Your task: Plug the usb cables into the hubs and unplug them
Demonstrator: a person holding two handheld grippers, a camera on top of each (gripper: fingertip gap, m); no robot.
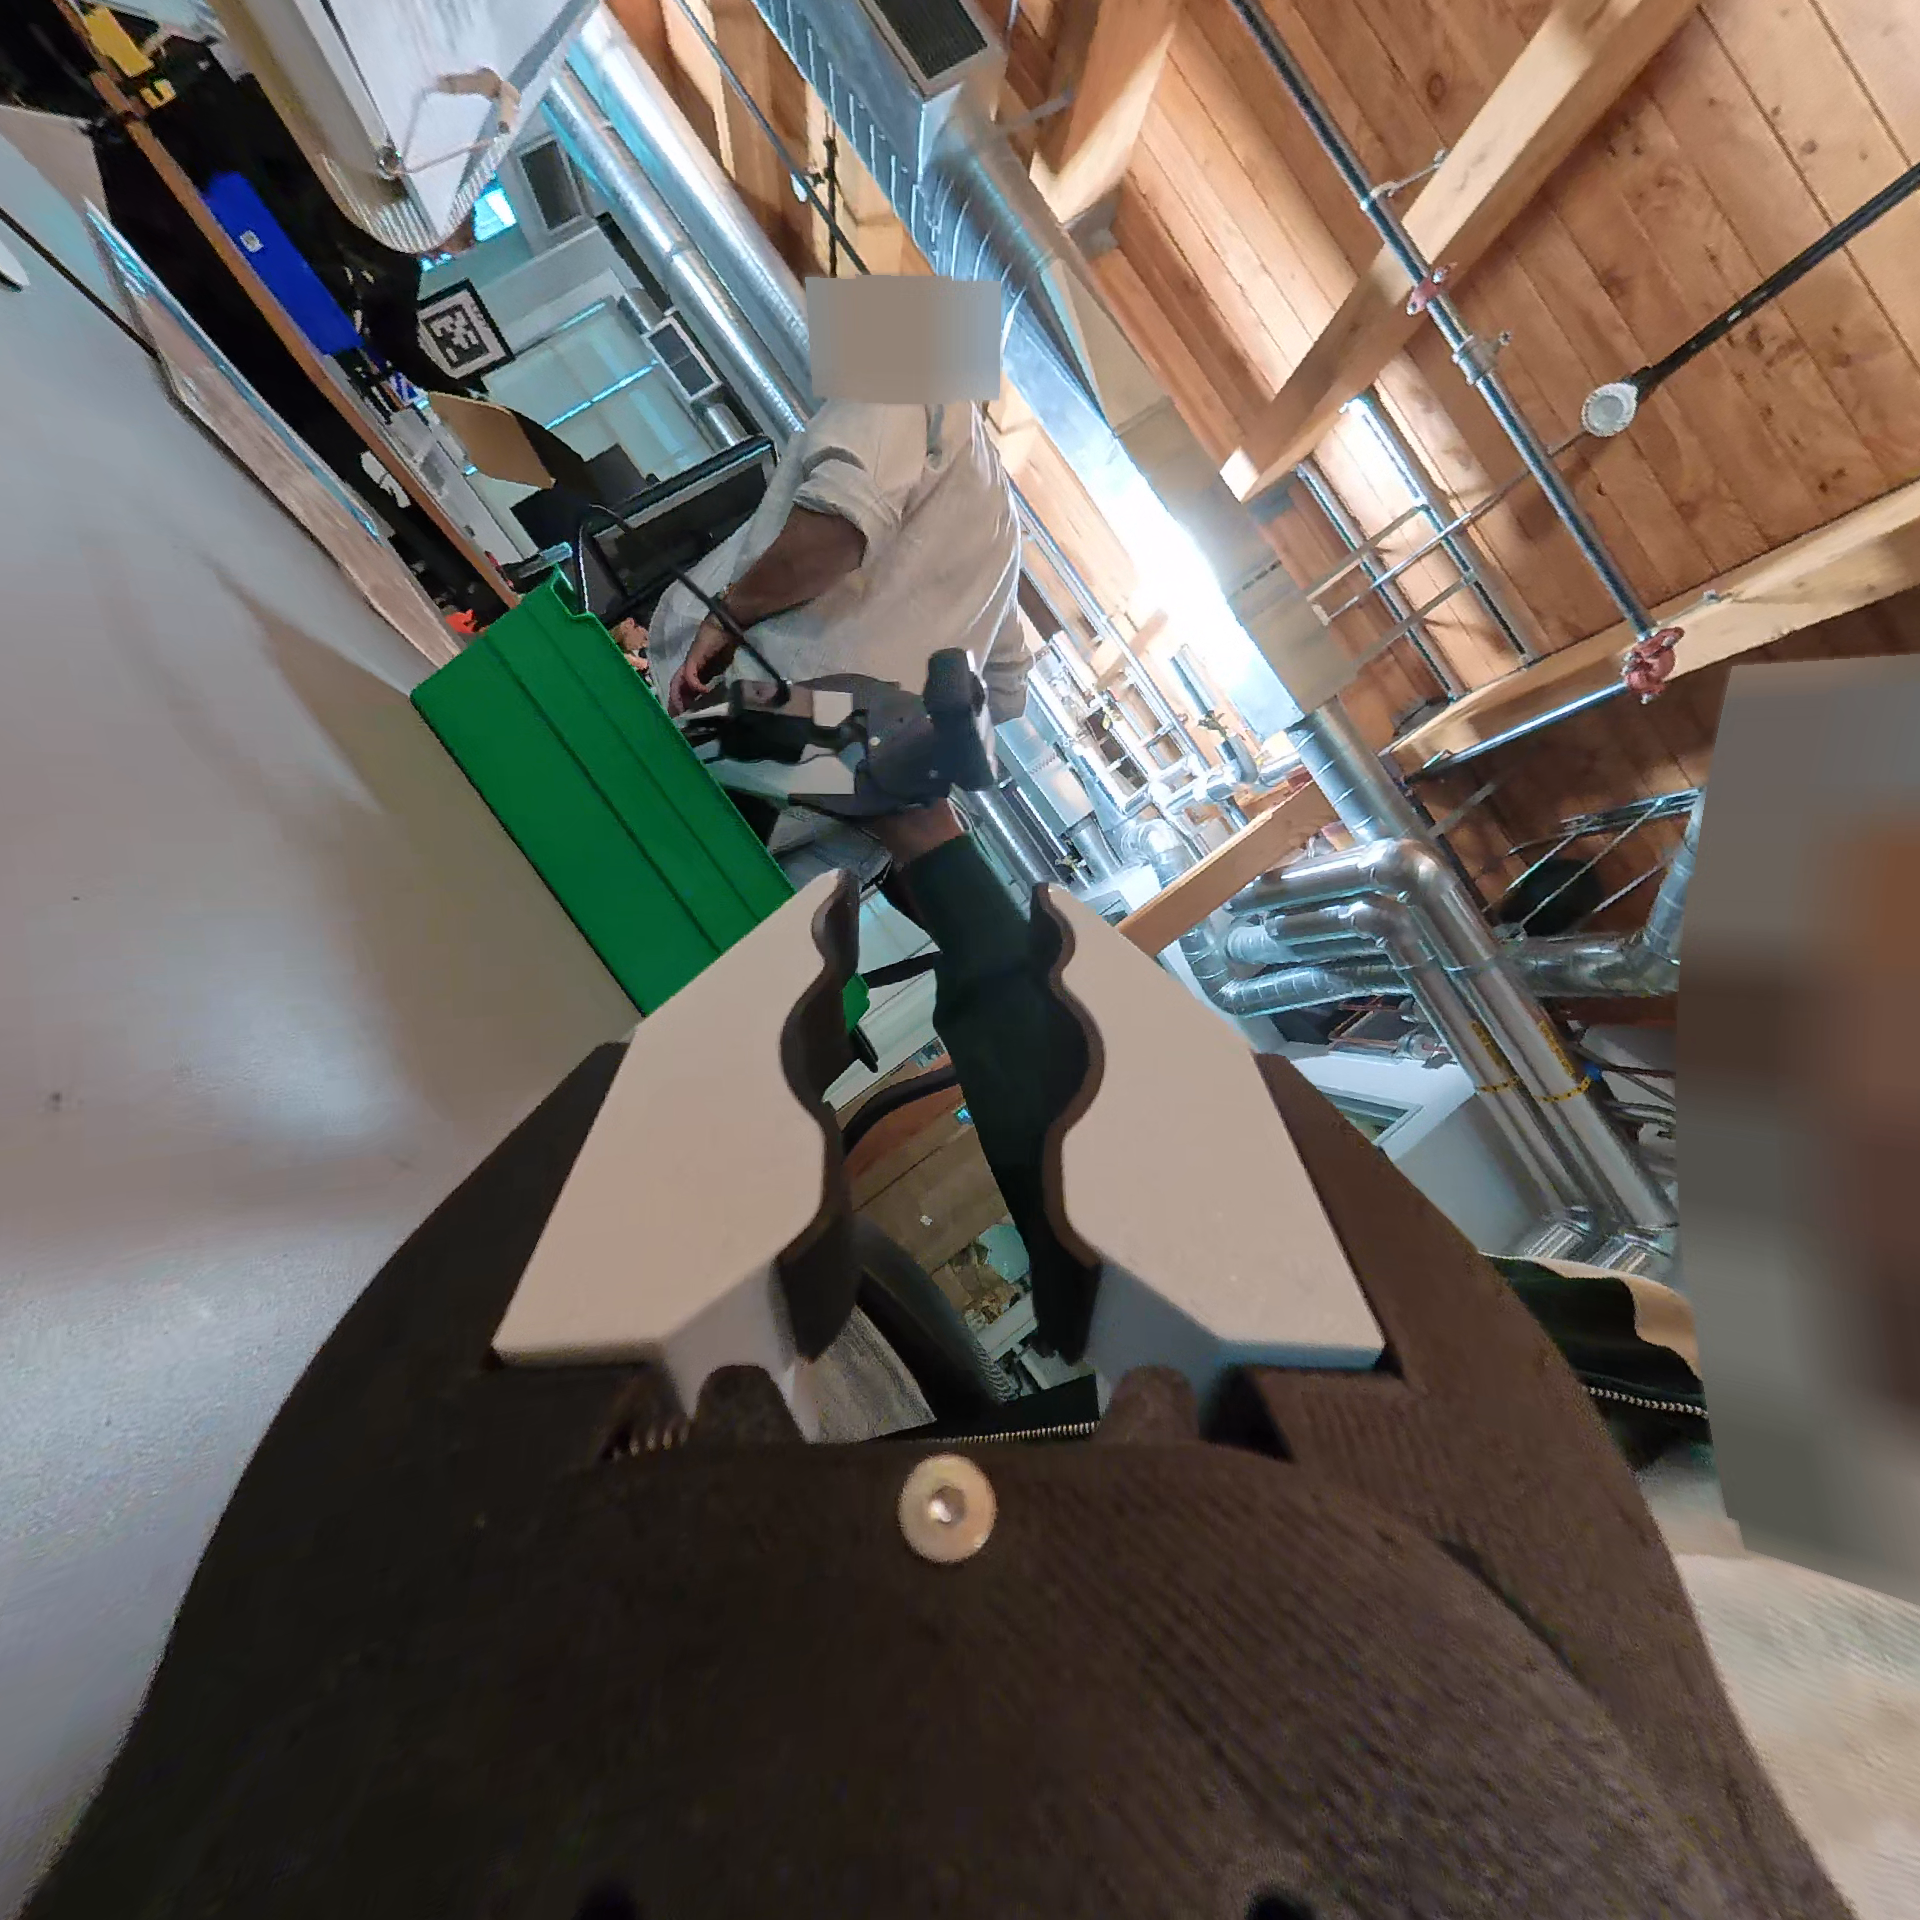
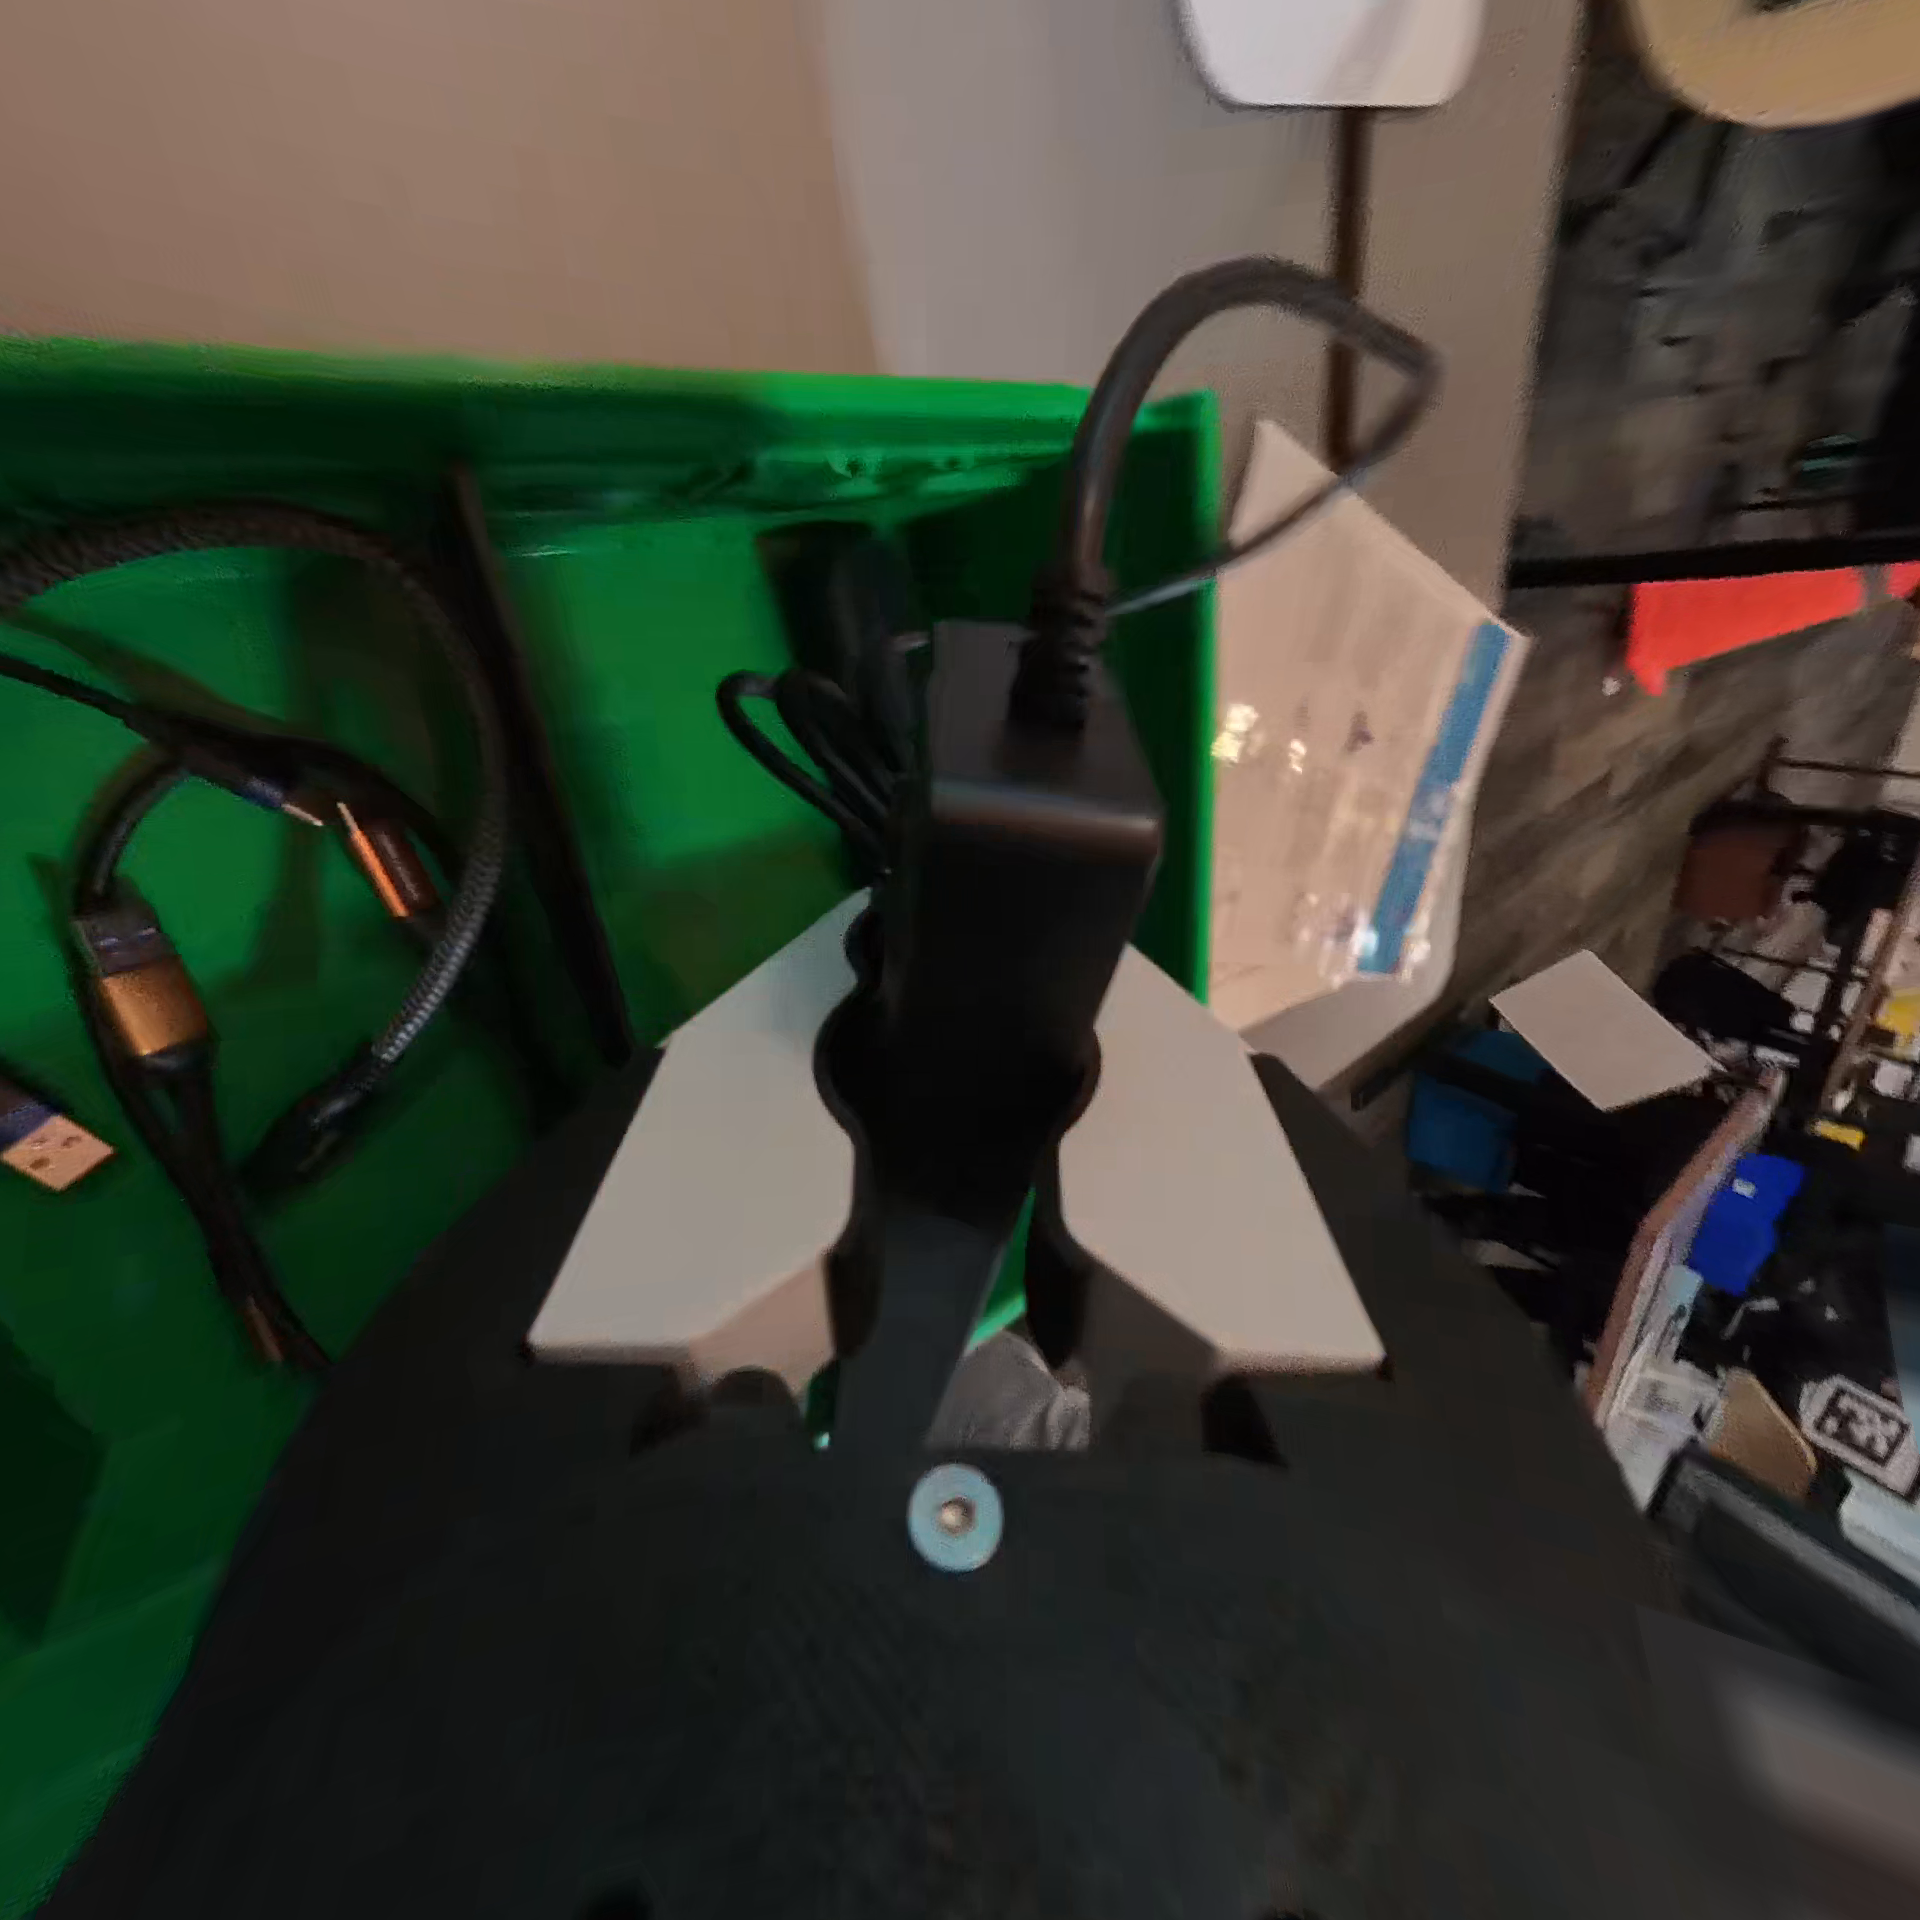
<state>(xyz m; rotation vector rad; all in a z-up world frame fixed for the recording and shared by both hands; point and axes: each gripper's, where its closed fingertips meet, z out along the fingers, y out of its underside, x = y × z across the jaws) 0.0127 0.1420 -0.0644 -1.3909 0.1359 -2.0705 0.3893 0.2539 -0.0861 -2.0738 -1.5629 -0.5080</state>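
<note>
- Right claw [image 2: 961,1039] clenched on a black hub [image 2: 1023,914], lifted above the green bin [image 2: 675,675].
- Left claw [image 1: 940,997] released, empty, aimed away.
- USB cables [image 2: 156,997] lie loose in the bin; seemingly none plugged in yet, though blur obscures the ports.

Left tongs [image 1: 940,904] parted, empty; right tongs [image 2: 987,935] clamped.

Industrial workshop or laboratory interior: exposed timber plank ceiling with beams [image 1: 1382,343], corrugated silver ventilation ducts [image 1: 997,208], bundled metal pipes [image 1: 1382,935], red-valved sprinkler pipework [image 1: 1652,665], a black-and-white fiducial marker [image 1: 460,335], and cluttered equipment shelving [image 2: 1766,1091].
</note>
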